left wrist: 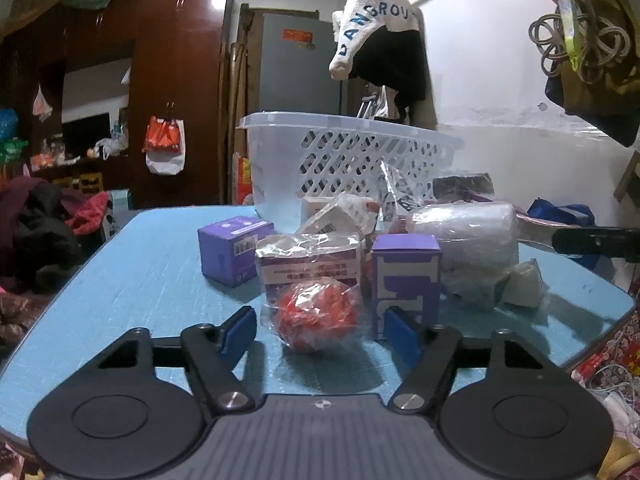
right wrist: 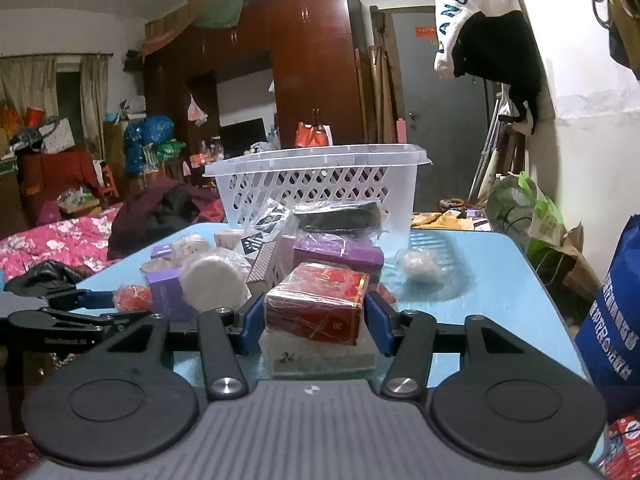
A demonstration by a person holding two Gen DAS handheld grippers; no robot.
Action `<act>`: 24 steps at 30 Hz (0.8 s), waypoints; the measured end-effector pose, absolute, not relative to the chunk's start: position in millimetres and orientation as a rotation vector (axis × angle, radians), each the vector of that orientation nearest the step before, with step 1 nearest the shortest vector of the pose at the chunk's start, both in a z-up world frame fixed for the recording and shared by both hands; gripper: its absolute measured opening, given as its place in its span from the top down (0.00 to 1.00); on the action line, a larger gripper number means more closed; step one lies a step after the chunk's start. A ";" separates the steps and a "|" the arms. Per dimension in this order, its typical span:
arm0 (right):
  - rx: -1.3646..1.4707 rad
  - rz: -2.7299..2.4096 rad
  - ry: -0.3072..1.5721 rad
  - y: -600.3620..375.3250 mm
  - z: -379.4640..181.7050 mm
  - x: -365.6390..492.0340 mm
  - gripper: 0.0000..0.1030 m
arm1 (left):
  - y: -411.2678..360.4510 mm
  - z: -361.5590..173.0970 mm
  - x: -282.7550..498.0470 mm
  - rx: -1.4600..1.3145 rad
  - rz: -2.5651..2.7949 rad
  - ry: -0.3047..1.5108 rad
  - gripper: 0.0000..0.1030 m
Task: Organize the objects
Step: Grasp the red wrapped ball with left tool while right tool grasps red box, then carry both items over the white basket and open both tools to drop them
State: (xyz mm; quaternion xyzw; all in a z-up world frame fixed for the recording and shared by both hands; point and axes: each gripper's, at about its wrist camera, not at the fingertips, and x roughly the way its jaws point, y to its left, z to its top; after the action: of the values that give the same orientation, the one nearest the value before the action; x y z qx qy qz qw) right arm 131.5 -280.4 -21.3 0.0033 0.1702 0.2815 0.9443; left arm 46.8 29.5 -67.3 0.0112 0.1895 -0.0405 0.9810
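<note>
A red ball in clear wrap [left wrist: 316, 312] lies on the blue table [left wrist: 140, 280] between the fingers of my left gripper [left wrist: 320, 326]. The blue pads stand a little off each side of the ball, so that gripper is open. In the right wrist view my right gripper [right wrist: 315, 320] is shut on a red box in clear wrap [right wrist: 316, 304], with a pad against each side. The box rests on a flat greenish packet [right wrist: 320, 356]. A white lattice basket [left wrist: 352, 160] [right wrist: 316, 160] stands at the table's far end, behind the pile.
Purple boxes [left wrist: 234, 250] [left wrist: 406, 280], a wrapped white roll [left wrist: 468, 240] and other wrapped packets crowd the table's middle. A small wrapped white lump [right wrist: 418, 266] sits alone on the right. A blue bag [right wrist: 612, 320] hangs off the table's right edge.
</note>
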 end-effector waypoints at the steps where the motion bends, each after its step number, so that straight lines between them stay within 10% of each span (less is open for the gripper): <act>1: 0.008 0.572 0.347 -281.0 -21.8 131.6 0.45 | 28.6 -67.5 47.5 0.033 -0.081 0.381 0.48; 24: 0.001 0.586 0.194 -298.2 31.7 153.6 0.45 | 54.5 24.7 64.2 -0.055 -0.118 0.221 0.49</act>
State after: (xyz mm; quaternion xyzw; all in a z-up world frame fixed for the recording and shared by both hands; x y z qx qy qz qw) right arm 153.6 -298.2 31.7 0.0006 0.0957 0.2883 0.9527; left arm 64.2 54.5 24.7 -0.0275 0.1102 -0.0587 0.9918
